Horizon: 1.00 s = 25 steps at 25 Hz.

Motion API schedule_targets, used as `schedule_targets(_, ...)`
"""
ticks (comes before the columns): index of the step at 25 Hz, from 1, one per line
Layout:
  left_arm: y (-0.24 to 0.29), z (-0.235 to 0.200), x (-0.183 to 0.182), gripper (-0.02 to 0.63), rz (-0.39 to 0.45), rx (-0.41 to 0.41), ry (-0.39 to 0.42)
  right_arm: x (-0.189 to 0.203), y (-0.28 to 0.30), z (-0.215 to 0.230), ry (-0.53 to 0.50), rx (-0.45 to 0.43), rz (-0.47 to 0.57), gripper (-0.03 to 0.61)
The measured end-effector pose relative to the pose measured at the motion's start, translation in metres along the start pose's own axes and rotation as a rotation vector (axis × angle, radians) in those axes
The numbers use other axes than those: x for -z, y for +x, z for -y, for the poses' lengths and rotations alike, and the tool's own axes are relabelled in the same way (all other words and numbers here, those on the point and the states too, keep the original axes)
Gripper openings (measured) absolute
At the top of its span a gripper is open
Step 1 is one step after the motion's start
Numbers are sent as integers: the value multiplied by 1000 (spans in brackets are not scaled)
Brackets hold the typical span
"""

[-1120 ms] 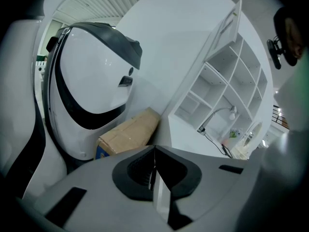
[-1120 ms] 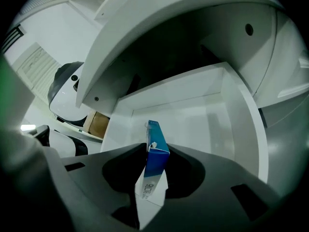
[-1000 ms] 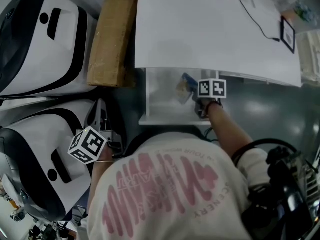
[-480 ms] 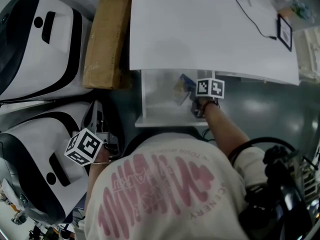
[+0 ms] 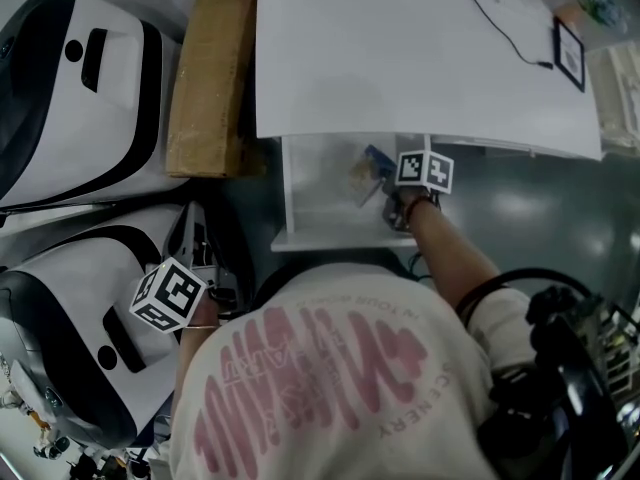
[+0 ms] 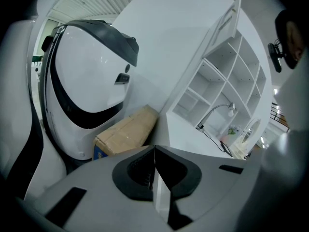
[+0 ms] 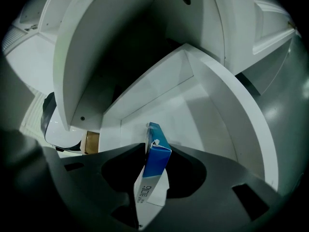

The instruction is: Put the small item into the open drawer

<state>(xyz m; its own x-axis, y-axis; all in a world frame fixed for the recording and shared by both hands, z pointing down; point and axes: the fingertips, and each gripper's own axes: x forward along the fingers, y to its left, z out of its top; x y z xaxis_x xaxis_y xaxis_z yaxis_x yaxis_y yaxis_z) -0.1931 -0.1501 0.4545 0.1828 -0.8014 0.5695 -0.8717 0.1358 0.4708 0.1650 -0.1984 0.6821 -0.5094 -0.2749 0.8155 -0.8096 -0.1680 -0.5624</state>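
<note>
Lab-like workroom: white desk (image 5: 400, 58), shelving (image 6: 227, 76) (big white pods (image 5: 100, 118) alongside)

**White room, glossy grey floor**

A white tabletop (image 5: 400, 58) fills the top of the head view, with a black cable (image 5: 505, 33) trailing across it. A cardboard box (image 5: 210, 78) lies against the tabletop's left side, and beyond the box stand two white-and-black pods (image 5: 80, 88). Right of the tabletop, the grey floor (image 5: 540, 208) catches soft light. White shelves (image 6: 227, 76) rise at its far side.
</note>
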Motion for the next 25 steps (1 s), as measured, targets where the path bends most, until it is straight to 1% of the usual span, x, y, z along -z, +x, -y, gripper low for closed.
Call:
schedule_targets(6,-1,-4,-5,31,13,-19,-5,3,0,12,82,1,12,133)
schedule_targets(20,2,1,-6,31,12,-20,-4,5,1,25,154,19,11,146)
schedule_targets(25,5,3,-4,31,7,-13,-2,9,2,32,173,43,1,158)
